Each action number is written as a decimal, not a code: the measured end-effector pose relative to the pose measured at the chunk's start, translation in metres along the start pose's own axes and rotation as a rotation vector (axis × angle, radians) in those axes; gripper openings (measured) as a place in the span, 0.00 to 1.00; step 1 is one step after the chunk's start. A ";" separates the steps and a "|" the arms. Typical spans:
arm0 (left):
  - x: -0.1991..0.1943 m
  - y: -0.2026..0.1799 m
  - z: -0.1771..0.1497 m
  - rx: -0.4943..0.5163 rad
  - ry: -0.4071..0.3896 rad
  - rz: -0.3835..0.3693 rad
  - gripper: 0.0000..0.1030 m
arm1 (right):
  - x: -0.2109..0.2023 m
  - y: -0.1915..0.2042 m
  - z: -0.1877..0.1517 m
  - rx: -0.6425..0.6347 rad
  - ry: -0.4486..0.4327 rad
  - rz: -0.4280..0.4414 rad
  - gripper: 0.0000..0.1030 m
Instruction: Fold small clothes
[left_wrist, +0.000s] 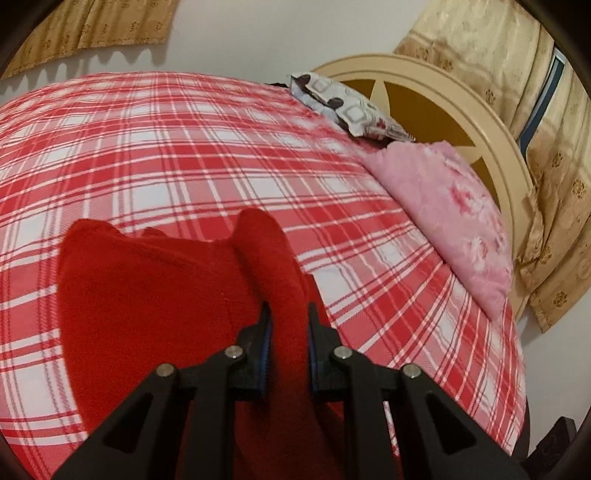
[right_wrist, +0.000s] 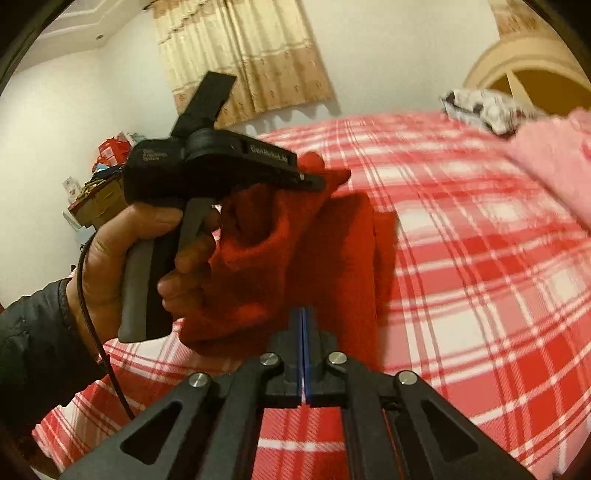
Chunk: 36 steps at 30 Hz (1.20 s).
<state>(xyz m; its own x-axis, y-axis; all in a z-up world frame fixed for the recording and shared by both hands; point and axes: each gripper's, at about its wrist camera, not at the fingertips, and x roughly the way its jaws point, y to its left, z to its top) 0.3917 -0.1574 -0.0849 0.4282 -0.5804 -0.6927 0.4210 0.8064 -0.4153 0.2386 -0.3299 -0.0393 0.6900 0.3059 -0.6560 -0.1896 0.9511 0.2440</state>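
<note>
The left gripper pinched a raised fold of the soft red knit garment, the rest of it draped ahead and to its left on the red-and-white plaid bedsheet. The right gripper had its blue-padded fingers pressed together with nothing visibly between them, the same garment lying just ahead. Left of it, the person's left hand gripped the other tool's handle; farther off right lay a pink floral pillow by the cream wooden headboard.
</note>
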 end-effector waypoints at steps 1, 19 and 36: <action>0.002 -0.004 -0.001 0.009 0.003 0.006 0.16 | 0.002 -0.005 -0.002 0.017 0.009 0.004 0.00; -0.033 -0.056 -0.036 0.341 -0.080 0.231 0.56 | -0.022 -0.066 -0.018 0.261 -0.094 0.018 0.54; -0.062 0.032 -0.093 0.100 -0.096 0.241 0.78 | 0.036 -0.059 0.024 0.361 -0.024 0.031 0.09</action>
<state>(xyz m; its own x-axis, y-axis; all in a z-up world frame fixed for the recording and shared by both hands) 0.3042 -0.0847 -0.1105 0.5975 -0.3848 -0.7035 0.3727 0.9101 -0.1813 0.2912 -0.3763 -0.0607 0.7045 0.3295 -0.6286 0.0450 0.8631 0.5030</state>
